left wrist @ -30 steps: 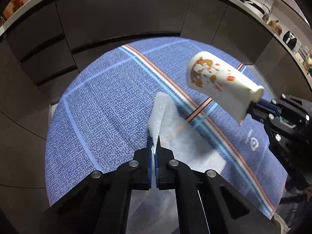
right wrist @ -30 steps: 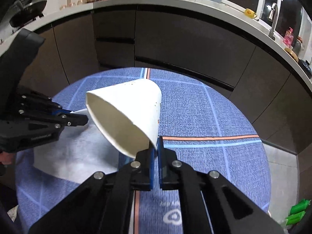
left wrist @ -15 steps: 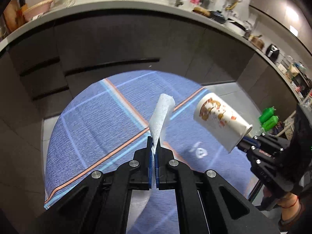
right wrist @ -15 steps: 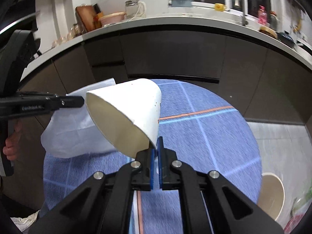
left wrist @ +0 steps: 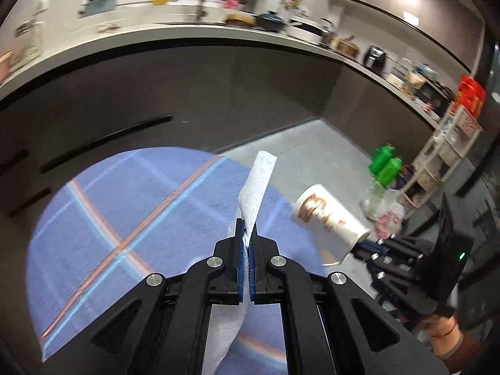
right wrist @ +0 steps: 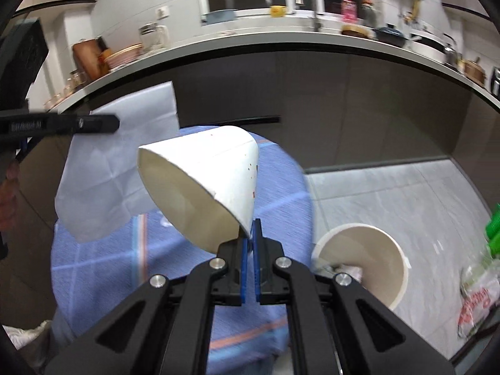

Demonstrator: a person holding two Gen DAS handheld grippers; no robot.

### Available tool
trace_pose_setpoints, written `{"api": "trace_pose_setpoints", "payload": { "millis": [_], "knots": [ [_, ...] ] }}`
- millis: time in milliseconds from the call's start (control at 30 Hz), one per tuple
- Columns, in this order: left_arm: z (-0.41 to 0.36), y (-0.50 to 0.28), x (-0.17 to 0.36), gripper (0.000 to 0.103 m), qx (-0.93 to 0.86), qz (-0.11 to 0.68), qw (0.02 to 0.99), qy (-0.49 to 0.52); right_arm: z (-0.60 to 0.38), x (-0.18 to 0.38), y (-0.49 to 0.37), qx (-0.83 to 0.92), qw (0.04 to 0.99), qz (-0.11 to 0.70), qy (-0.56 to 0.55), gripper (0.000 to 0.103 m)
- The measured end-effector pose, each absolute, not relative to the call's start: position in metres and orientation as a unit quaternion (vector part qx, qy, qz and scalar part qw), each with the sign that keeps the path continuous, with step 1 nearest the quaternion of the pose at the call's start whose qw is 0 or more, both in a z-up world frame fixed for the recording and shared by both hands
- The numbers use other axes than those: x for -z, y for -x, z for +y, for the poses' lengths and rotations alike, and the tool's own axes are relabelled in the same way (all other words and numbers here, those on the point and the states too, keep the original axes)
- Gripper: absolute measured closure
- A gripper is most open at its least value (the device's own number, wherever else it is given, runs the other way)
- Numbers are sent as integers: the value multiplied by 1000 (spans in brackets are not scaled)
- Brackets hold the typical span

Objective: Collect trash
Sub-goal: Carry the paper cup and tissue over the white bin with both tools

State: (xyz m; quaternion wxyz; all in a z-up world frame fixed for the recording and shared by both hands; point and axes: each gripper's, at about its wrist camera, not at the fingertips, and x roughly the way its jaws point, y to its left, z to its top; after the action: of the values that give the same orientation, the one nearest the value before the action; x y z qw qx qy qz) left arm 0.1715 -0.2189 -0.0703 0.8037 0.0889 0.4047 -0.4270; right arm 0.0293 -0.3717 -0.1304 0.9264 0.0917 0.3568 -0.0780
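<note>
My left gripper (left wrist: 247,234) is shut on a white paper napkin (left wrist: 256,184), which sticks up past the pads and hangs down below them. From the right wrist view the same napkin (right wrist: 115,162) droops from the left gripper (right wrist: 106,123) at the left. My right gripper (right wrist: 250,234) is shut on the rim of a white paper cup (right wrist: 203,184), held on its side, mouth toward the camera. In the left wrist view the cup (left wrist: 328,218) shows a brown print. A round cream bin (right wrist: 375,256) stands on the floor at the lower right.
A blue striped rug (left wrist: 125,218) covers the floor below. Dark cabinets (right wrist: 343,109) under a cluttered counter curve across the back. Green bottles (left wrist: 386,165), a printed plastic bag (right wrist: 475,306) and a shelf rack (left wrist: 443,150) stand on the grey tiles at the right.
Both grippers have swung to the right and risen, carrying napkin and cup off the rug area. Tiled floor, green bottles and the cream bin have come into view.
</note>
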Motion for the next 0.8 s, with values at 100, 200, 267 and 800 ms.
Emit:
{"api": "trace_pose_setpoints", "payload": {
  "millis": [100, 200, 267, 800],
  "knots": [
    [-259, -162, 74, 101, 449, 403, 791, -101, -395, 139, -9, 102, 922, 360, -103, 98],
    [-302, -153, 84, 101, 473, 409, 773, -105, -417, 148, 9, 124, 917, 361, -118, 98],
    [-325, -148, 90, 101, 486, 410, 765, -106, -434, 156, 22, 140, 912, 363, -129, 98],
    [-473, -128, 146, 101, 527, 414, 734, -109, -526, 207, 82, 215, 881, 374, -197, 98]
  ]
}}
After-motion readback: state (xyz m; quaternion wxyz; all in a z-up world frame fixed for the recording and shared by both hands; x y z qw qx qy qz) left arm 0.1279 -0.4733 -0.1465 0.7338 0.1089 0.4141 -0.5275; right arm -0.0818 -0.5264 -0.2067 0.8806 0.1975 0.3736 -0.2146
